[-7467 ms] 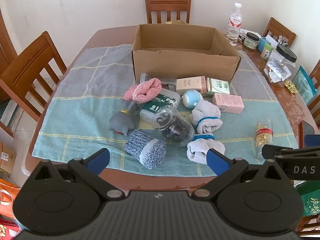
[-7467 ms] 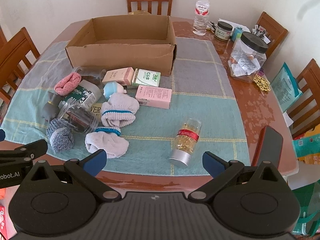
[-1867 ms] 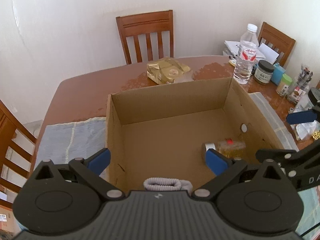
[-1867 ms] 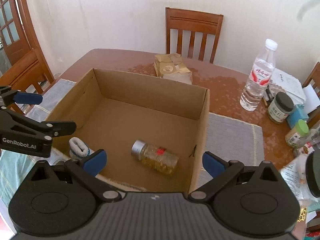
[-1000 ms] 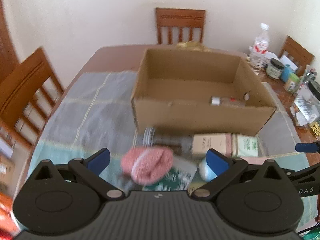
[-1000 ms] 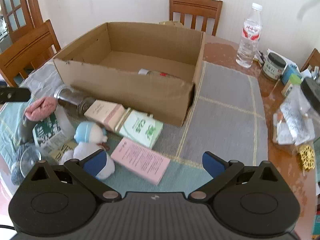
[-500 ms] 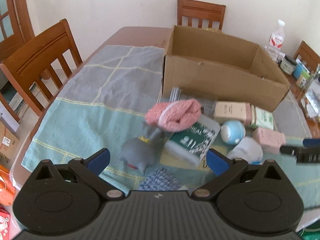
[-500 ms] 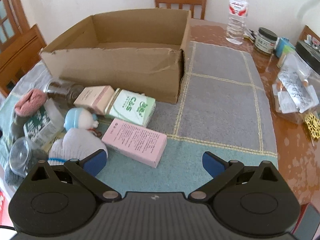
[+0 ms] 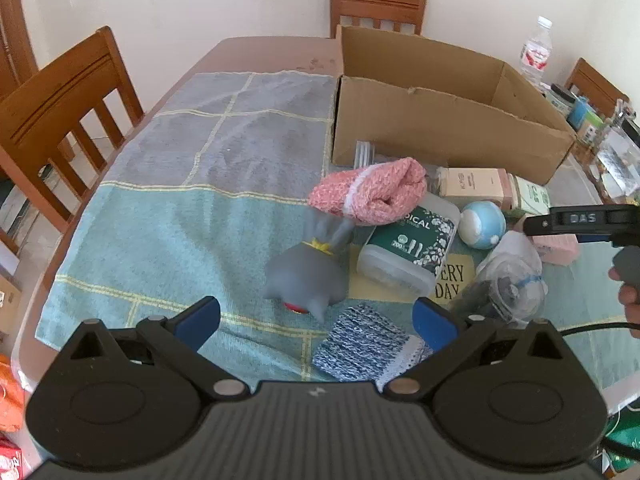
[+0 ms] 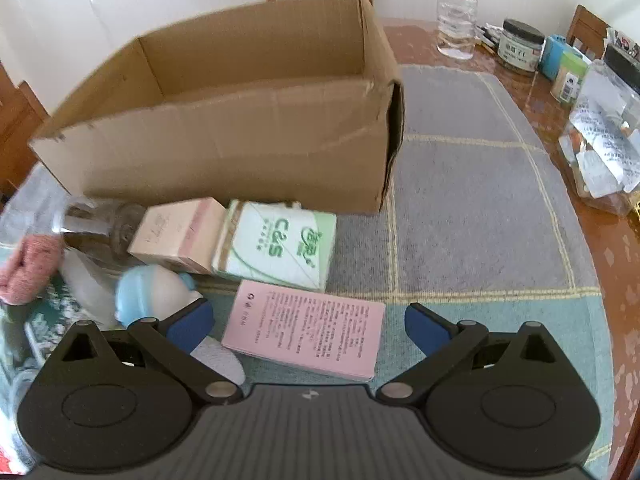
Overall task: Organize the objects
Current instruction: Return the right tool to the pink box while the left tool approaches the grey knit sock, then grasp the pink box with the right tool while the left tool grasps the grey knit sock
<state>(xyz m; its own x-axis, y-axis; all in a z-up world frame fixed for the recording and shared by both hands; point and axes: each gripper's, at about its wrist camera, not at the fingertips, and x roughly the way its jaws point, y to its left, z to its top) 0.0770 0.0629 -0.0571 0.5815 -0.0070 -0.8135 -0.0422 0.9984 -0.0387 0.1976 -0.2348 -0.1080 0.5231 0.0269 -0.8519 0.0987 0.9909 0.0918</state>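
Note:
An open cardboard box (image 9: 440, 128) (image 10: 224, 136) stands on the towel. In front of it lies a pile: a pink sock roll (image 9: 372, 194), a grey toy (image 9: 306, 276), a blue-grey sock roll (image 9: 362, 346), a green tub (image 9: 412, 240), a clear jar (image 9: 508, 284) and a blue ball toy (image 9: 482, 224) (image 10: 150, 294). My left gripper (image 9: 316, 318) is open just above the grey toy and blue-grey sock. My right gripper (image 10: 306, 326) is open, its fingers either side of a pink box (image 10: 306, 326). A green tissue pack (image 10: 280, 242) and a beige box (image 10: 178, 232) lie behind it.
Wooden chairs (image 9: 60, 120) ring the table. A water bottle (image 10: 456, 4), jars (image 10: 520, 46) and a clear container of papers (image 10: 604, 148) stand along the right side. The grey part of the towel (image 10: 472, 208) right of the box is bare.
Both grippers have come down and closer to the pile. The right one now straddles the pink box; the left one sits lower over the grey toy.

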